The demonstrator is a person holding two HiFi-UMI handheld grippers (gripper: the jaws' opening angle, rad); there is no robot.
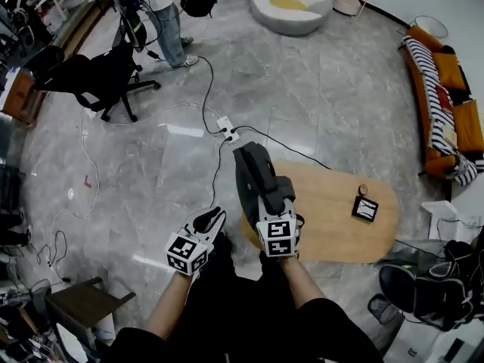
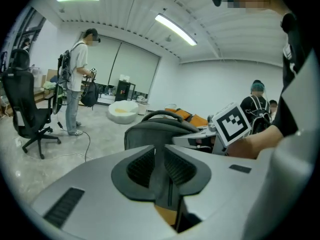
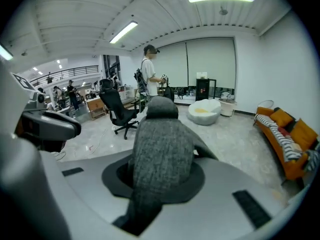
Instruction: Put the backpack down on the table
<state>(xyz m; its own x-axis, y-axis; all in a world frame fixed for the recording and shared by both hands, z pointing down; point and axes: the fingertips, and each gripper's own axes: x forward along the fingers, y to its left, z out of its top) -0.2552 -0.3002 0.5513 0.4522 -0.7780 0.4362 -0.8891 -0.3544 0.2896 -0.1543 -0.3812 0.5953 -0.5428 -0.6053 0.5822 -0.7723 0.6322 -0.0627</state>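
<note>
Jaws pinching backpack [image 1: 253,171] — left gripper [image 2: 161,168], right gripper [image 3: 161,170]

My left arm [image 1: 170,308] and right arm [image 1: 296,282] reach forward side by side, the 2 grippers tilted downward. Left gripper [image 1: 213,219] and right gripper [image 1: 265,199] each clamp the backpack [image 1: 252,165].

Same kit in both hands: left gripper [image 1: 211,218] and right gripper [image 1: 266,200] have smooth light-grey shells with black ribbed pads [image 2: 141,166]. Each has a white marker cube [image 1: 277,237] printed with black squares. The wearer's got black short sleeves [image 1: 327,318].
</note>
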